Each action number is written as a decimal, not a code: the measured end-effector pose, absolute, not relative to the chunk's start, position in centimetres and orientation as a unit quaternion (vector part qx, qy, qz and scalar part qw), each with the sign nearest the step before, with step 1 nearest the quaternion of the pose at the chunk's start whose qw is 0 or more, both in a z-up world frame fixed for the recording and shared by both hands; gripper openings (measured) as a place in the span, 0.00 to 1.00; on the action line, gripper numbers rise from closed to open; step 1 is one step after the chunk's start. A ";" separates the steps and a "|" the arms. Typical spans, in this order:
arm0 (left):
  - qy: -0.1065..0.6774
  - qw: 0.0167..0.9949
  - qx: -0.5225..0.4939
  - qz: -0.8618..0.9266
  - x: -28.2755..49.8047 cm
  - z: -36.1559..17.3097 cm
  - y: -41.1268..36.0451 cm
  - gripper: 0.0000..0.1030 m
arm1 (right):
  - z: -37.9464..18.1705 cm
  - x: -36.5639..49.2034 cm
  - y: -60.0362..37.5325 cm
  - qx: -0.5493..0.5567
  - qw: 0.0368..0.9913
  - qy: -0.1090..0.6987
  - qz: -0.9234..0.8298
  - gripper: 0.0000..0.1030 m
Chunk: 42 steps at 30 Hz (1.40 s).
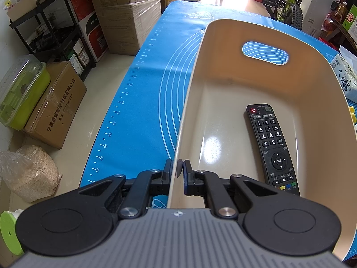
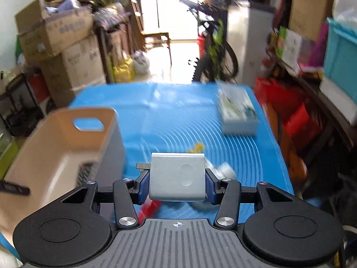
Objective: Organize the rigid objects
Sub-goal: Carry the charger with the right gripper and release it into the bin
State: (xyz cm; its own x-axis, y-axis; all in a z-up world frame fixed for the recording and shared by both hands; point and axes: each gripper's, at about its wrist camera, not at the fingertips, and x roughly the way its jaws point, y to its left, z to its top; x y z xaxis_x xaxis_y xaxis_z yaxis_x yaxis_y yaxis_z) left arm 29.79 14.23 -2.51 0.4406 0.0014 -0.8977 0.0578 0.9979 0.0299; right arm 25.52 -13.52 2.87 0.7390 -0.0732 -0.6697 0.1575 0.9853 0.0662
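Remote (image 1: 273, 149) already in bin (image 1: 194, 84). My left claw (image 1: 177, 170) pinches its wall. Right claw (image 2: 177, 184) clamps a grey block (image 2: 177, 177); bin at 10 o'clock. Bits still on mat (image 2: 256, 156).

The left gripper (image 1: 177, 170) has its jaws closed on the near wall of a beige plastic bin (image 1: 223, 44), one pad outside and one inside. A black remote control (image 1: 271, 147) lies flat on the bin's floor, buttons up, toward its right side. The bin stands on a blue measuring mat (image 1: 142, 84) covering the surface.
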 end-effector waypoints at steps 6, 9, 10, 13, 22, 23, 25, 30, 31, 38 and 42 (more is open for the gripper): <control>0.529 0.848 0.029 -0.017 29.8 -2.5 14.4 0.11 | 5.1 29.1 -9.0 0.035 0.942 0.333 -0.008 0.53; 0.529 0.848 0.029 -0.017 29.8 -2.5 14.4 0.11 | 5.1 30.7 -5.9 0.016 0.943 0.331 0.019 0.53; 0.528 0.848 0.030 -0.017 29.8 -2.5 14.4 0.11 | 5.0 31.2 -5.0 0.009 0.943 0.333 0.027 0.53; 0.529 0.848 0.029 -0.017 29.8 -2.5 14.4 0.11 | 4.3 32.2 -2.4 0.001 0.938 0.343 0.044 0.53; 0.527 0.849 0.031 -0.018 29.9 -2.5 14.3 0.11 | -0.5 34.0 2.2 0.007 0.908 0.414 0.067 0.53; 0.527 0.849 0.031 -0.018 29.9 -2.5 14.3 0.11 | -1.1 34.0 2.4 0.003 0.904 0.421 0.070 0.53; 0.526 0.849 0.033 -0.017 29.8 -2.5 14.2 0.10 | -2.0 34.1 3.2 -0.010 0.899 0.433 0.072 0.53; 0.526 0.849 0.034 -0.017 29.8 -2.5 14.1 0.11 | -4.2 34.7 3.9 -0.026 0.875 0.477 0.072 0.53; 0.526 0.849 0.034 -0.017 29.8 -2.5 14.1 0.11 | -4.6 34.7 3.8 -0.026 0.871 0.486 0.072 0.53; 0.525 0.850 0.034 -0.019 29.8 -2.5 14.2 0.10 | -5.9 35.6 3.1 -0.005 0.841 0.537 0.065 0.53; 0.527 0.849 0.036 -0.018 29.9 -2.6 14.2 0.11 | -4.8 35.0 2.9 0.009 0.859 0.508 0.070 0.62</control>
State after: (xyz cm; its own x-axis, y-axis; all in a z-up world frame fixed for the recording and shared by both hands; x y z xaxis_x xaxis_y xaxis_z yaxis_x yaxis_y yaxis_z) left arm 29.87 14.18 -2.56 0.4443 0.0076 -0.8958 0.0673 0.9969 0.0419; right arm 34.96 2.86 -4.76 0.4749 0.1286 -0.8706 -0.1109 0.9901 0.0857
